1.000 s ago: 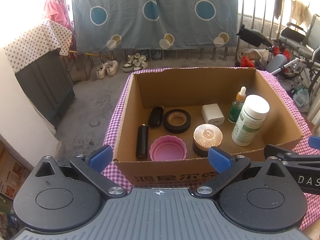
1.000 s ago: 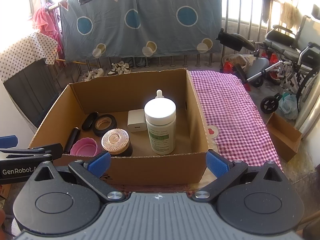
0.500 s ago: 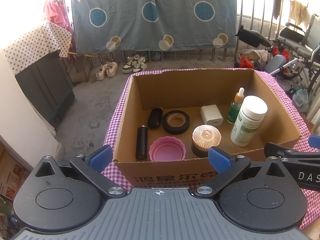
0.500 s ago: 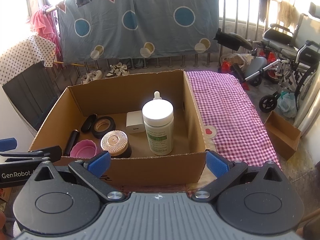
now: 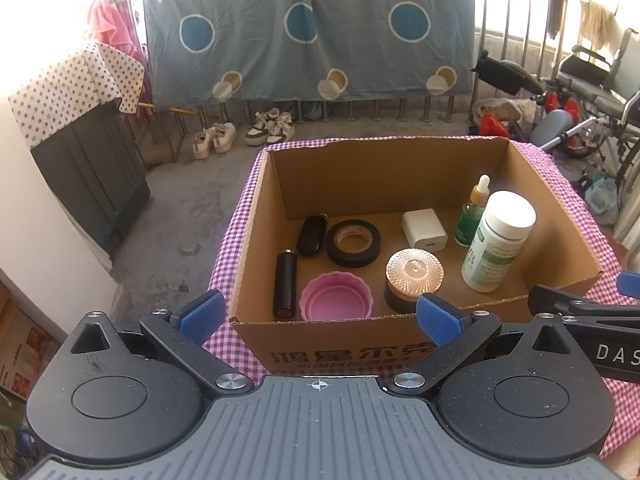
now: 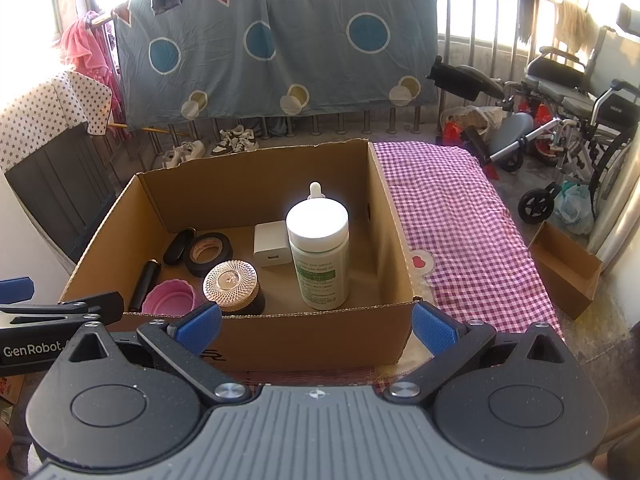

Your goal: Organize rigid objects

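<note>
An open cardboard box stands on a purple checked cloth. Inside are a white pill bottle, a green dropper bottle, a white charger cube, a black tape roll, a jar with a patterned pink lid, a pink cap and two black cylinders. The same box and pill bottle show in the right wrist view. My left gripper is open and empty before the box's near wall. My right gripper is open and empty, beside the left one.
The checked cloth stretches right of the box. A small cardboard box sits on the floor at right, with a wheelchair behind it. A railing with a blue sheet and shoes lies beyond. A dark cabinet stands left.
Both grippers have drawn back slightly from the box, which now looks a little farther away. Nothing in the box moved; both grippers stayed open.
</note>
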Available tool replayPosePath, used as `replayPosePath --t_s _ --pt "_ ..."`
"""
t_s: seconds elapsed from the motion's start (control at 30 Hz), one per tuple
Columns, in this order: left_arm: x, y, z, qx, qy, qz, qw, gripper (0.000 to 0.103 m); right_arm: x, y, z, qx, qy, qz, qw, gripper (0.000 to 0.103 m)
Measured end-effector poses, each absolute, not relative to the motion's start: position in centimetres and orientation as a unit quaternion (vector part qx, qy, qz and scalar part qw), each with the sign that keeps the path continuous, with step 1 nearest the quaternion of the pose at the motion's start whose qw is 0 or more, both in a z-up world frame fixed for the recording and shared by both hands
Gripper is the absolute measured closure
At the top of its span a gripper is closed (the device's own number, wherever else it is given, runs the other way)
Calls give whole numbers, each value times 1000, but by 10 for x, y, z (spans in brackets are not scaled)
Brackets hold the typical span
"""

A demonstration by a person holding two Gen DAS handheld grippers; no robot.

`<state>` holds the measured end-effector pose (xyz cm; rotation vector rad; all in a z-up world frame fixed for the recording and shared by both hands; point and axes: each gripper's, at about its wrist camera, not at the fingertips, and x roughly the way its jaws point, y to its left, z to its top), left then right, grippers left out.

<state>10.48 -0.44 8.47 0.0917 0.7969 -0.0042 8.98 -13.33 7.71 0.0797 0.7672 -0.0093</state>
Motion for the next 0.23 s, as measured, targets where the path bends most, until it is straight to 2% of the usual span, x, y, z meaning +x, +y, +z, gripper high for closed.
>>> replayPosePath --t_s 0.23 --pt "104 -4 85 45 388 -2 921 1 90 -134 77 39 374 -4 926 0"
